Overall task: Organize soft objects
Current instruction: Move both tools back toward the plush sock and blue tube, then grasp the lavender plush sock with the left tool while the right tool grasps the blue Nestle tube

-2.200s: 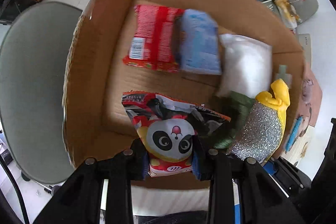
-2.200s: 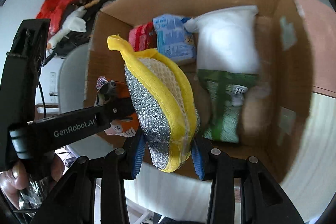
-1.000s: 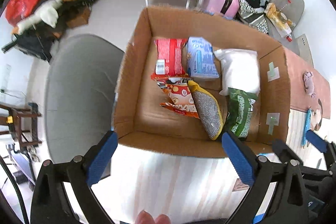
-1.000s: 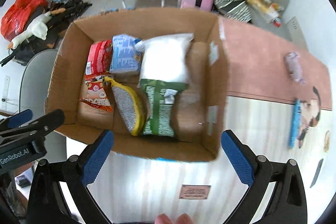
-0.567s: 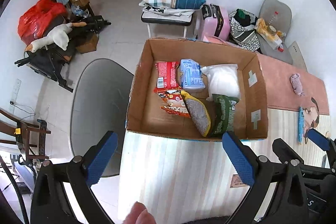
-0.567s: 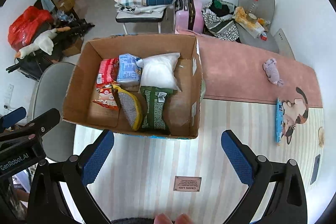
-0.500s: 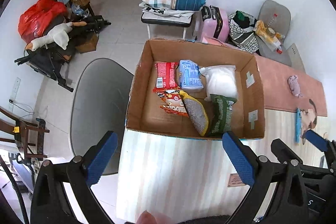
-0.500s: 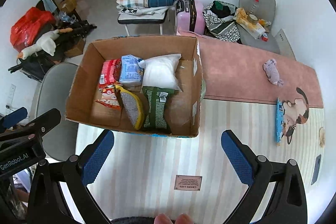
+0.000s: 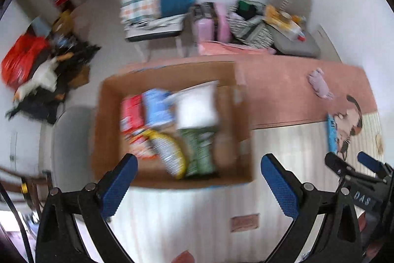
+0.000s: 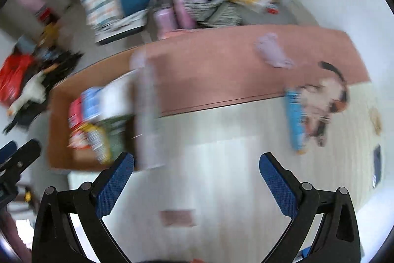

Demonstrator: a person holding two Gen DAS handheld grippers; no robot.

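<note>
Yellow-edged sponge point(image 9: 170, 154) in cardboard box point(image 9: 108, 120), long axis tilted, blurred

Your box point(image 9: 108, 120) is sitting open on the table point(image 9: 184, 213), holding a red pack point(image 9: 131, 112), blue pack point(image 9: 157, 107), white pouch point(image 9: 197, 107), green bag point(image 9: 200, 152) and a yellow-edged glitter toy point(image 9: 168, 154) lying aslant. A lilac plush point(image 10: 270, 53) is lying well apart on the pink mat point(image 10: 221, 70).
</note>
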